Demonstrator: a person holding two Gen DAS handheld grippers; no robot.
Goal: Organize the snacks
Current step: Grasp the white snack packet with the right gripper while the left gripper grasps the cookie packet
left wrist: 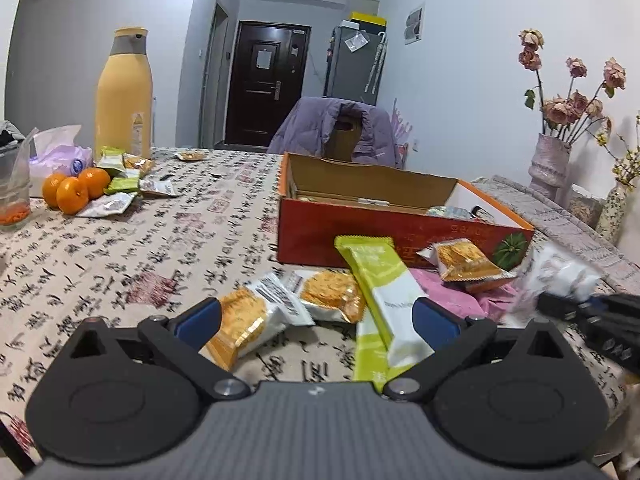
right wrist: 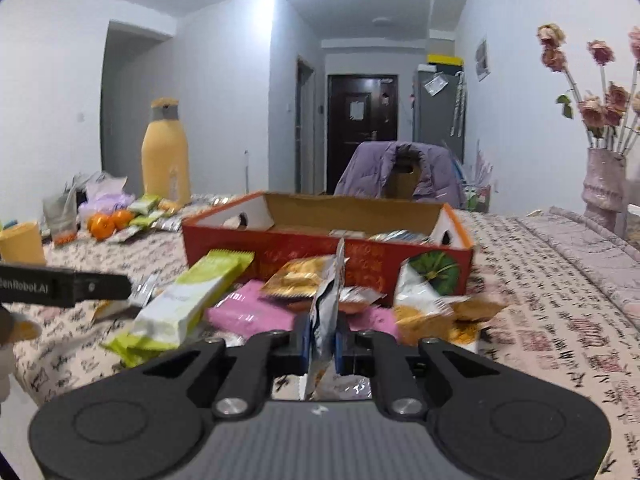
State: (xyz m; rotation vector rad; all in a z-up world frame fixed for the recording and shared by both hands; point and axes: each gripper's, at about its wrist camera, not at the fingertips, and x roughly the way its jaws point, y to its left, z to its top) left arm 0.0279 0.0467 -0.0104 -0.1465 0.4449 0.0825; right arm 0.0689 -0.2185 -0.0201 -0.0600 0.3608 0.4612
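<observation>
Right gripper [right wrist: 323, 334], low centre of its frame, is pinched on a silver snack packet [right wrist: 326, 304] held edge-up, short of the red cardboard box [right wrist: 320, 264] behind it. Left gripper [left wrist: 316, 318] gapes wide over orange cracker packets [left wrist: 240, 326] and a green-white wafer bar [left wrist: 384, 284]. The thin foil could slip out before it clears the box wall.

Surface [left wrist: 120, 248]: matt printed cloth. Red box [right wrist: 400, 268]: cardboard, raw brown inside, glossy print outside. Snack packets [left wrist: 256, 320]: shiny foil-like film. Left tongs [left wrist: 318, 318] and right tongs [right wrist: 323, 338]: matt black plastic, blue pads [left wrist: 200, 316], bright metal pivot pins [left wrist: 229, 387].
</observation>
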